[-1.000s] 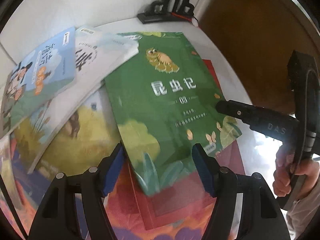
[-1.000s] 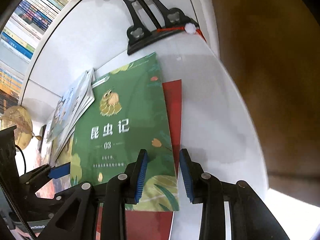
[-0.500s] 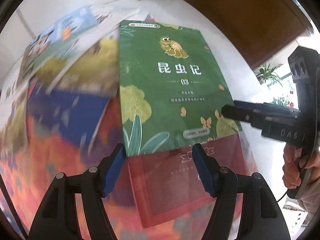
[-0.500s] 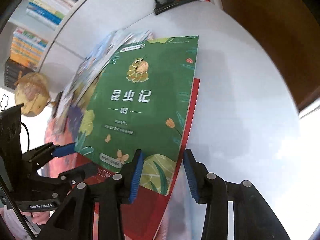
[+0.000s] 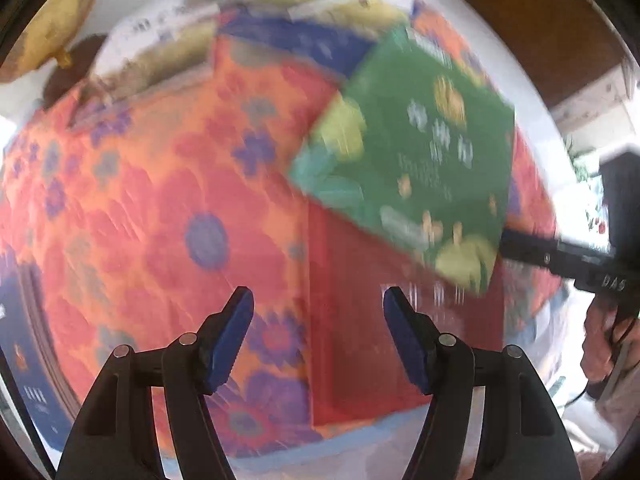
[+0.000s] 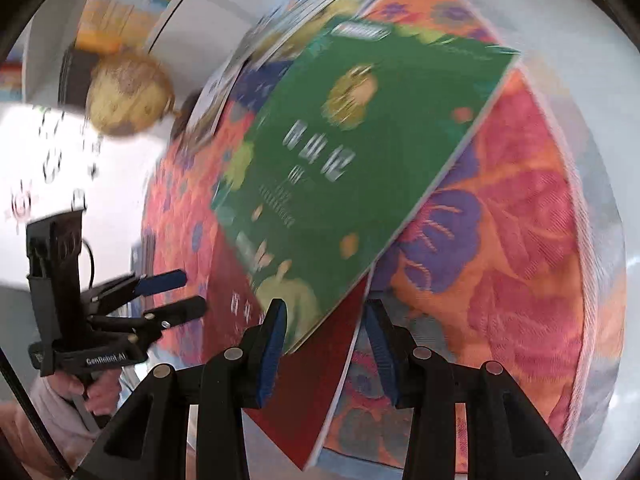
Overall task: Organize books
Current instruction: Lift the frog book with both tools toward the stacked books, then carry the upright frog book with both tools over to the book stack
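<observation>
though blurred, green book (image 6: pixel 352 168) lies flat, long axis diagonal, near corner between right claw (image 6: pixel 326 344) pads

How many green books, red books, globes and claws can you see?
green book: 1
red book: 1
globe: 1
claws, left claw and right claw: 2
Total: 5

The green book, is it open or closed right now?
Closed: the green book shows only its front cover, with no pages spread, lying on a red book.
</observation>
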`<action>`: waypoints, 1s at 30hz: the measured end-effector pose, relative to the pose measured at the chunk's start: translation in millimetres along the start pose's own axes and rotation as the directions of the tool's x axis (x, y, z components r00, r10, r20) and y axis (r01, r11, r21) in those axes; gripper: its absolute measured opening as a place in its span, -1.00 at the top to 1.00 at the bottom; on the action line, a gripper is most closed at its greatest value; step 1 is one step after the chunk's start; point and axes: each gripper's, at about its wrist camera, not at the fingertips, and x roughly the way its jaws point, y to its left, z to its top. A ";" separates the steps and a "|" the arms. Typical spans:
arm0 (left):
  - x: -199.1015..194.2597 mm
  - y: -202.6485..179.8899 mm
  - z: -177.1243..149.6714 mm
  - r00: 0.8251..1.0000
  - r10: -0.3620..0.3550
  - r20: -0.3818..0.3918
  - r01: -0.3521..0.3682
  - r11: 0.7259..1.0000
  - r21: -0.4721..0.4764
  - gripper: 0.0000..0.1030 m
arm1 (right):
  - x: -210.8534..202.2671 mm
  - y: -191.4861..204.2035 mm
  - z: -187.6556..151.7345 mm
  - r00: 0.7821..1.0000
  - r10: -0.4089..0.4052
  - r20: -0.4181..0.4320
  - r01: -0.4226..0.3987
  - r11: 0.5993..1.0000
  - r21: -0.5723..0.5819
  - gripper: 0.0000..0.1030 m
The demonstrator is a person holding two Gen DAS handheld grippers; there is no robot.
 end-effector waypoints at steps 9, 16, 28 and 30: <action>25.0 -31.1 97.9 0.997 0.052 0.053 -0.058 0.991 0.117 -0.26 | -12.1 -16.4 22.7 0.992 -0.021 0.123 0.007 0.994 0.113 0.20; 62.3 -46.3 137.0 0.999 -0.014 -0.041 0.019 0.991 0.131 -0.30 | -5.2 -35.0 39.3 0.982 0.049 0.180 -0.085 0.977 0.198 0.21; 45.4 -90.9 134.1 0.997 -0.070 -0.028 0.075 0.972 0.224 -0.26 | -22.0 -18.7 43.5 0.959 0.078 0.272 -0.117 0.984 0.131 0.25; 35.4 -90.8 130.3 0.996 -0.085 -0.018 0.087 0.971 0.221 -0.23 | -26.7 -12.1 43.2 0.959 0.066 0.276 -0.101 0.989 0.113 0.25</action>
